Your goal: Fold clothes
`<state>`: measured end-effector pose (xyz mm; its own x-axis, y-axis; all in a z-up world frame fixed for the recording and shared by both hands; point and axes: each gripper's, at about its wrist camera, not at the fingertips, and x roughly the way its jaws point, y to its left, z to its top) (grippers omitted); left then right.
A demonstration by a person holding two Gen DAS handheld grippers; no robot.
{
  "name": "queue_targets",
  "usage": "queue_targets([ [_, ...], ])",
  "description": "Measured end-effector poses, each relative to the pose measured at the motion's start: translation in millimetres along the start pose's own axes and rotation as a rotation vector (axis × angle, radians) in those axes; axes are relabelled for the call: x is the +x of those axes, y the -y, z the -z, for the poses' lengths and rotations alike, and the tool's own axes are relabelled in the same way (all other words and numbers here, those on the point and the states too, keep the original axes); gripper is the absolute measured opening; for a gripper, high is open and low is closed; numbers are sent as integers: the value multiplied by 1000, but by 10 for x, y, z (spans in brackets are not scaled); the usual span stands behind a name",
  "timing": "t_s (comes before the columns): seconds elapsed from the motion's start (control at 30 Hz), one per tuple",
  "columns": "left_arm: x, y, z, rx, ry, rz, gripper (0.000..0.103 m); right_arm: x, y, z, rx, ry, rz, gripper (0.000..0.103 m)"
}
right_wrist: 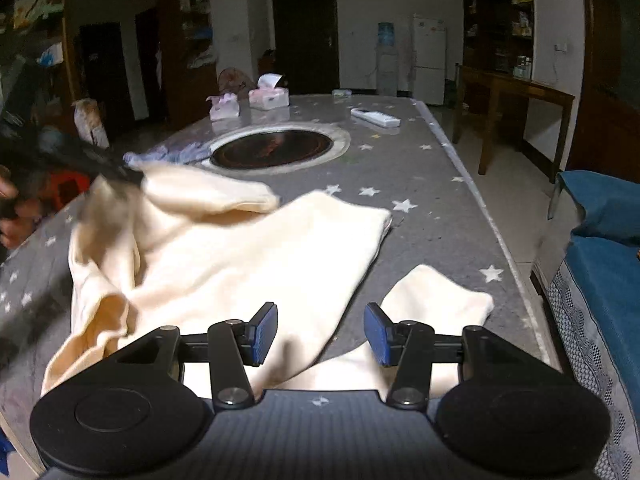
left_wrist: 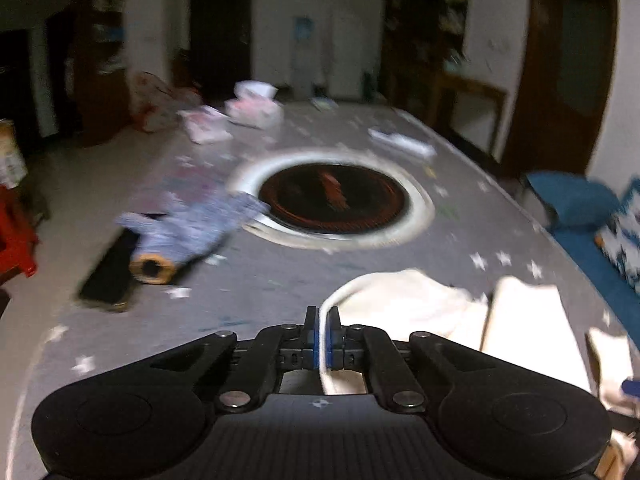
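Cream garment (right_wrist: pixel 248 256) lies rumpled across the near end of the long table, spread on the grey star-printed cloth (right_wrist: pixel 432 184), with one loose flap (right_wrist: pixel 436 296) lying apart toward the table's right edge. Its left part is lifted off the surface: in the left wrist view the left gripper (left_wrist: pixel 323 330) has its blue pads pressed together on a white edge of the fabric, which runs between them and drops below the jaws. From the right wrist view that same gripper shows only as a dark blur at the garment's raised upper-left corner. The right gripper (right_wrist: pixel 321 332) hangs over the near edge of the garment with its fingers about half apart; cloth lies under the gap, yet neither pad presses on it.

Beyond the garment, a round dark hotplate (right_wrist: pixel 272 148) with a pale ring sits sunk in the middle of the table. A blue-and-white patterned cloth (right_wrist: pixel 176 154) lies just beside its left rim. Further back stand two tissue packs (right_wrist: pixel 269 98) and a white remote (right_wrist: pixel 375 117). A blue-covered sofa (right_wrist: pixel 600 248) runs along the table's right side
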<state>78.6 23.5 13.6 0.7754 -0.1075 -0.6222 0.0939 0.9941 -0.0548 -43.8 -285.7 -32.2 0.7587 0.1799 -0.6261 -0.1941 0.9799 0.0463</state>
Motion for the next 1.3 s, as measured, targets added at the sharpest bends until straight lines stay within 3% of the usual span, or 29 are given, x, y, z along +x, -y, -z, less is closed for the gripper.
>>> queue_targets([
  [0.07,-215,-132,46,-42,42,-38,3,26,-17,36,-8,-16,-3,48],
  [0.2,-549,-455,288,-132,51,-125,3,35,-27,123,-30,-51,4,50],
  [0.33,-690,-721,588,-171,-15,-184,3,-45,-30,200,-73,-86,23,52],
  [0.5,-726,-851,872,-148,-116,-230,7,-201,60,311,-98,-142,59,54],
  [0.67,-809,-955,944,-122,-142,-258,7,-384,216,392,-69,-163,121,55],
  [0.83,-792,-810,762,-68,-106,-205,10,-451,405,349,5,-137,137,54],
  [0.97,-616,-557,606,-10,-102,-136,14,-407,629,259,149,-105,83,53],
  [1.2,-173,-93,433,79,-133,-11,14,-88,606,242,88,-136,100,49],
  [1.23,-111,-47,415,86,-142,-5,14,-79,587,242,71,-131,102,44],
  [1.27,-53,-4,395,94,-147,6,14,-82,564,235,54,-130,101,29],
  [1.3,1,35,375,98,-151,17,14,-89,546,230,40,-130,103,23],
])
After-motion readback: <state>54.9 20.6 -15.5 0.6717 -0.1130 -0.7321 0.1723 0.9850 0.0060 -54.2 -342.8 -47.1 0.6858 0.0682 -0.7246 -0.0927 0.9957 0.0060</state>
